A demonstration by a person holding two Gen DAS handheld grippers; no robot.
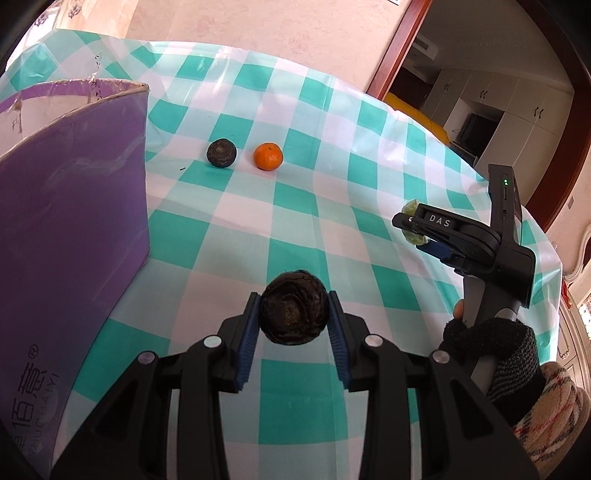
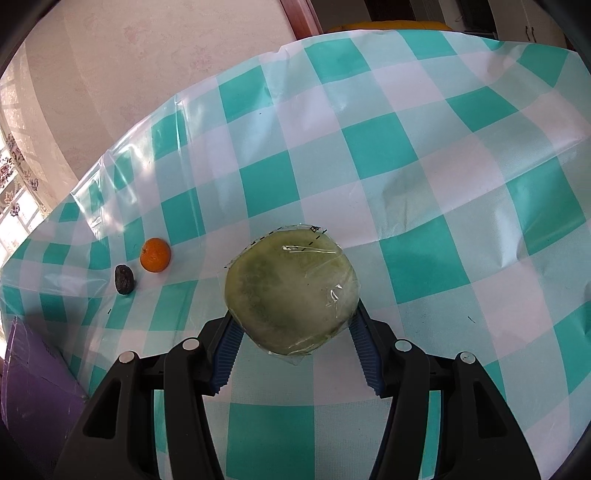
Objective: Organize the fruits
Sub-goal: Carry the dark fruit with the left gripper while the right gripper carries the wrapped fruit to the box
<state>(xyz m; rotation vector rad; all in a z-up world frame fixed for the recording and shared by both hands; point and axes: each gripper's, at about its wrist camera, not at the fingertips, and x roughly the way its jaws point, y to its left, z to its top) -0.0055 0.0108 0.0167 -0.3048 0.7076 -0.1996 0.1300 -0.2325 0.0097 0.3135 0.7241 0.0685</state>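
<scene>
Covering the desk (image 1: 332, 229), checked cloth; pink wall (image 1: 258, 26) behind. Left hand-held gripper (image 1: 293, 321) clamps dark fruit (image 1: 293, 314); right hand-held gripper (image 2: 293, 325) clamps wrapped melon (image 2: 291, 291).

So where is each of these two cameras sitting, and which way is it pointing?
Left wrist: on the left tool, looking along its fingers at the dark fruit it grips; the gloved right hand shows.
Right wrist: on the right tool, facing the plastic-wrapped green fruit it grips.
Shared: orange, small dark fruit, purple box, checked tablecloth.
</scene>
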